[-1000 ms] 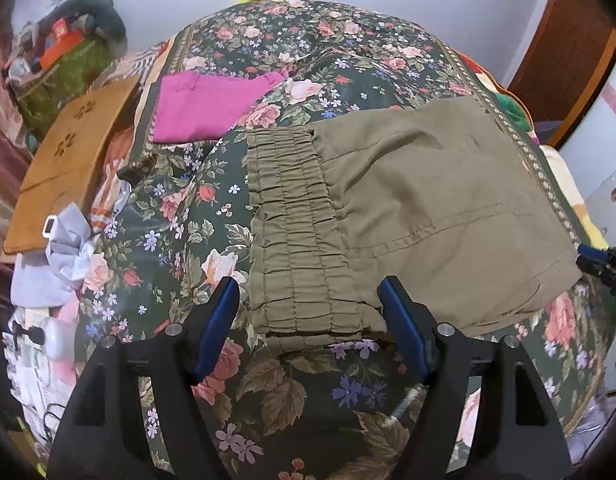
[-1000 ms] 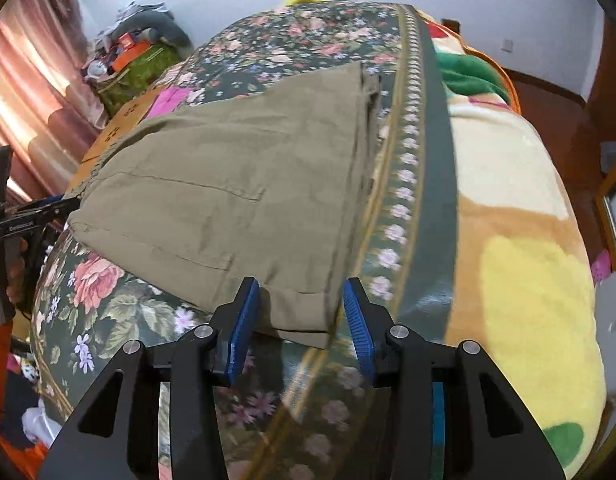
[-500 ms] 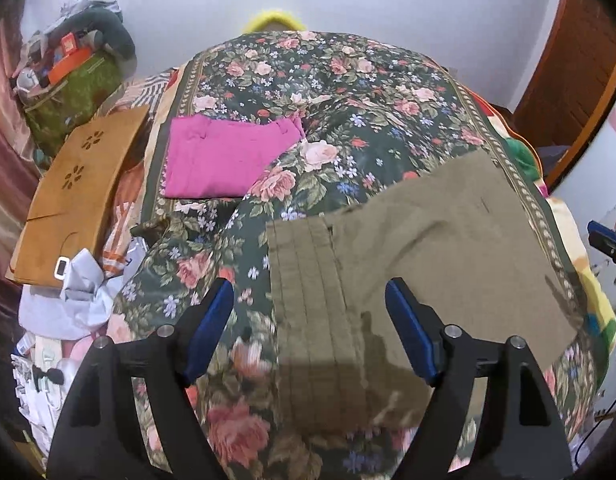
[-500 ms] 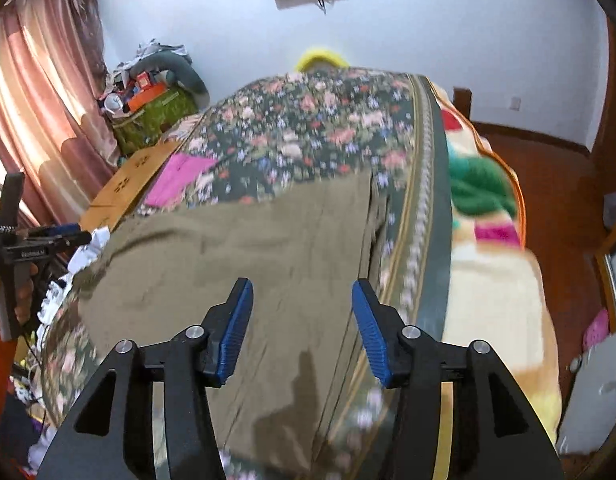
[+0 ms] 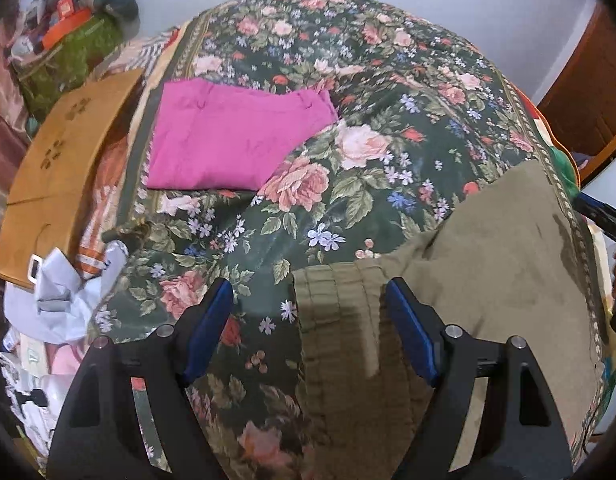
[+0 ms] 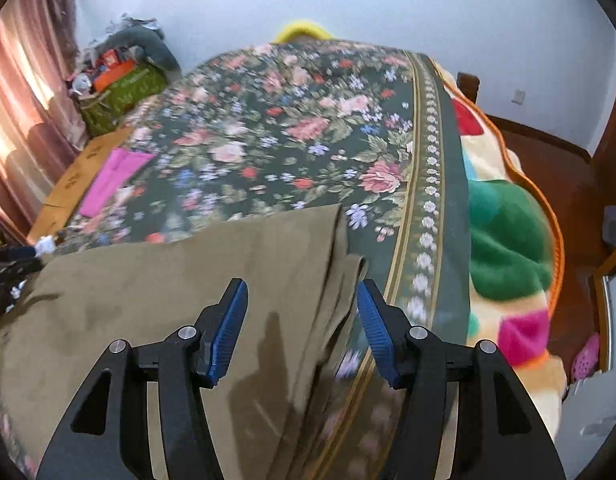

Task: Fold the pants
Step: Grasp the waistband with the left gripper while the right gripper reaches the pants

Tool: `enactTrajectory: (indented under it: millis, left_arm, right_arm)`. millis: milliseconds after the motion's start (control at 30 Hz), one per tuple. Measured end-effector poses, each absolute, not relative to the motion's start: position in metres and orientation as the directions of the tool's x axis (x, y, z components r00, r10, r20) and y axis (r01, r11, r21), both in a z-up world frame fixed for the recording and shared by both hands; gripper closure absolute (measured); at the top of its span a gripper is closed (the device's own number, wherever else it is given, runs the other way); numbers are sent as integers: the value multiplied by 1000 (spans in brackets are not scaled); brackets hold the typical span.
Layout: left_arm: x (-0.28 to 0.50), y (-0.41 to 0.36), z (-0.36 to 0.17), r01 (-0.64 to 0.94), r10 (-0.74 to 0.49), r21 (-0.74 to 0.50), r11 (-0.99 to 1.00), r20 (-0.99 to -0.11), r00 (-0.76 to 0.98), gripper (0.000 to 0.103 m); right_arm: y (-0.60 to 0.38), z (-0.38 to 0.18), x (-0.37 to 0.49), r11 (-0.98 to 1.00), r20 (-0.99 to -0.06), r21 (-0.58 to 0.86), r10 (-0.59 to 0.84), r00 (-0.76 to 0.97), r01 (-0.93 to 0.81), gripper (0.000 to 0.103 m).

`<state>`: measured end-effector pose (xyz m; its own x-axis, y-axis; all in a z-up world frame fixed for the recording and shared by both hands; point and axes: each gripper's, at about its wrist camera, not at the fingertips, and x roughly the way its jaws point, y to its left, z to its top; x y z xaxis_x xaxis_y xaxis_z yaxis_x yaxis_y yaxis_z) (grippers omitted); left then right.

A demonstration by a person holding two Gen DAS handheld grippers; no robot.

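Olive-green pants (image 5: 496, 280) lie folded flat on the flowered bedspread (image 5: 348, 112), with the gathered elastic waistband (image 5: 336, 320) on the left. My left gripper (image 5: 308, 332) is open and empty, raised above the waistband end. My right gripper (image 6: 302, 328) is open and empty, raised above the pants' (image 6: 168, 292) right edge, where the leg ends lie along the spread's border (image 6: 428, 216). Neither gripper touches the cloth.
A folded magenta garment (image 5: 228, 136) lies at the far left of the bed. A wooden board (image 5: 56, 168) and crumpled white cloth (image 5: 64, 292) lie beside the bed's left edge. A bright patterned blanket (image 6: 504, 248) hangs over the right side.
Both grippers have lifted and drawn back from the pants' near edge, so the pants sit lower in both views. The pants stay flat on the bed.
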<state>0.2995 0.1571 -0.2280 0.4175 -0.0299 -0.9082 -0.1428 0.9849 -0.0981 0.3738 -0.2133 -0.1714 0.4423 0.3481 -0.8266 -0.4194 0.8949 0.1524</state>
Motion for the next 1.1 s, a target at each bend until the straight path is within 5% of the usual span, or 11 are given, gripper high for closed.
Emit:
enactTrajectory:
  millis: [300,367,533,700,867,1100]
  left_arm:
    - [302,161,-245,-134,-105,-172,976,-911,400,18]
    - [301,152,-245,-108,-73,-127,986,-910,409,20]
    - [298,145,-244,-90,-45,-93,992,-898,438,39]
    - [290,140,-241,-177,111,26,984,-864,492,42]
    - [288,152,-243,-217,51,-60,974,-879,473,42]
    - [279,142,-221,-152,40,-35,988,-886,462,41]
  right_arm:
    - [-207,-208,437,893,-845,245,387,369,-376,54]
    - [-203,-214,441,887,-846,263,402,351,-380,75]
    - [-196,-224,439,892,-862,213,364,353,-398,93]
    - [-188,-226,435,897,-871,134,310,381,-422,95]
    - [-182,-224,434,899,-879,78,265,397,-430,95]
    - [-193,-179,415,907,-841,121,309,444,-403,80]
